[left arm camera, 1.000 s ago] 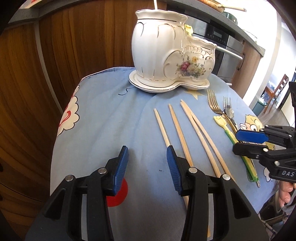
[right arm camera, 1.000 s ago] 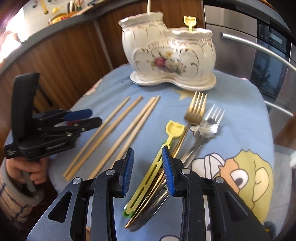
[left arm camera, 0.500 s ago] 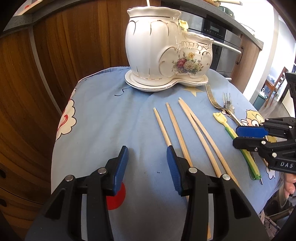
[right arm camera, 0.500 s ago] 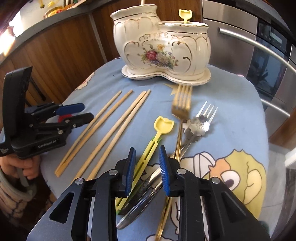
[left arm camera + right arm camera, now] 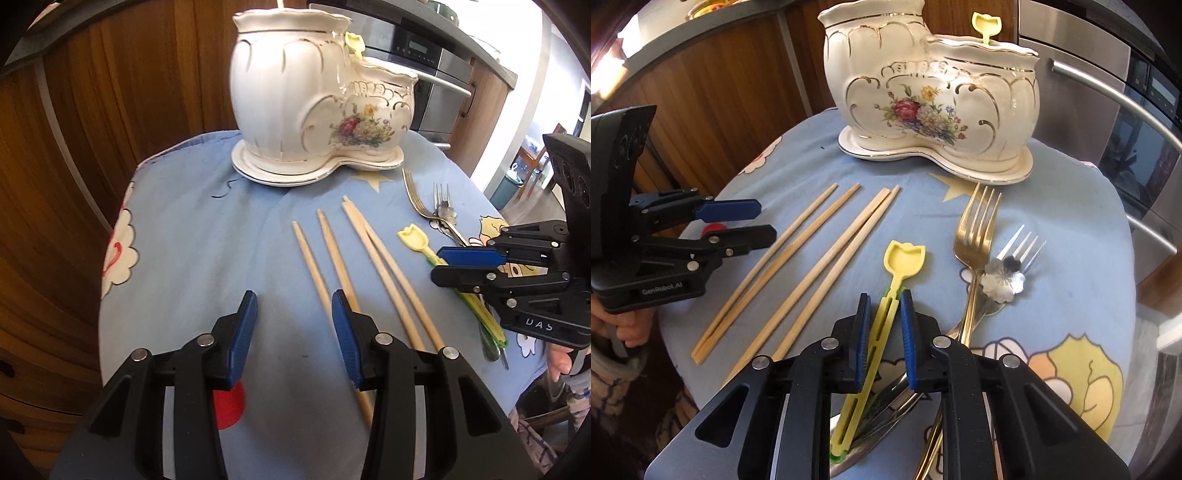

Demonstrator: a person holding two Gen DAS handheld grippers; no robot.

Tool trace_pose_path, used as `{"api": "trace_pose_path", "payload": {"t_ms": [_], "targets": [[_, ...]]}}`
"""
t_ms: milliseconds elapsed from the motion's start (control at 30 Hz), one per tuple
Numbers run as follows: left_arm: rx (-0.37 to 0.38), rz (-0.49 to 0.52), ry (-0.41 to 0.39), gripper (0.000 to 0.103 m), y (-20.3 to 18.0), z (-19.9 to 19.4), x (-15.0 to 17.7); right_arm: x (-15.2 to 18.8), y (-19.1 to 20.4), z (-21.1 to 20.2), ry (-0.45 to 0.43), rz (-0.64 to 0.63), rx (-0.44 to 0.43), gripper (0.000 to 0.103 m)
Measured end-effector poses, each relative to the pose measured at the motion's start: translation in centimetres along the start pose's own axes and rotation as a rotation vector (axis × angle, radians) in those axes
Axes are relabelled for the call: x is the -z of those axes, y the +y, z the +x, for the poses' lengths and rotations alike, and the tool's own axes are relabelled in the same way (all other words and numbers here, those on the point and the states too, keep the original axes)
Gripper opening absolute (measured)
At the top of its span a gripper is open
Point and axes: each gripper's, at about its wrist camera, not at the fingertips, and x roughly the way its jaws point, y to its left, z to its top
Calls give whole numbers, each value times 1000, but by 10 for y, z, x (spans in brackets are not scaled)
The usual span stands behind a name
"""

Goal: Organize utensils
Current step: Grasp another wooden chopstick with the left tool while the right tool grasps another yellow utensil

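Right claw (image 5: pixel 884 308) closing, yellow spoon (image 5: pixel 904 258) between (not pinched)

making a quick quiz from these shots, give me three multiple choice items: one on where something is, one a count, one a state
1. Where is the ceramic holder?
A. at the far end of the blue cloth
B. on the floor
C. on the oven

2. How many wooden chopsticks lie on the cloth?
A. two
B. four
C. six

3. What is between the pads of the right tool?
A. the gold fork
B. nothing
C. the yellow tulip spoon

Answers: 1 A, it stands on its saucer beyond the utensils. 2 B, two loose pairs show. 3 C, the spoon's yellow handle runs between the narrowly set pads, which have just been closing.
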Motion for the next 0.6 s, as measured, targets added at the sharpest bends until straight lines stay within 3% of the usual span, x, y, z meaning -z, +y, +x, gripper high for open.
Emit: {"api": "trace_pose_path", "payload": {"t_ms": [133,233,300,367,600], "targets": [[-37,28,17,40,-7,9,-1,-6,1,3,16,-27,5,15],[-68,54,37,28,-8,10,-4,-14,1,8,41,-59,10,15],[-75,70,54,13,-5,10,-5,-21,3,11,65,-91,18,15],[-59,79,78,7,1,9,-7,-28,6,15,93,-122,19,15],[15,130,213,7,12,14,-21,-50,5,27,260,-198,-12,15]]}}
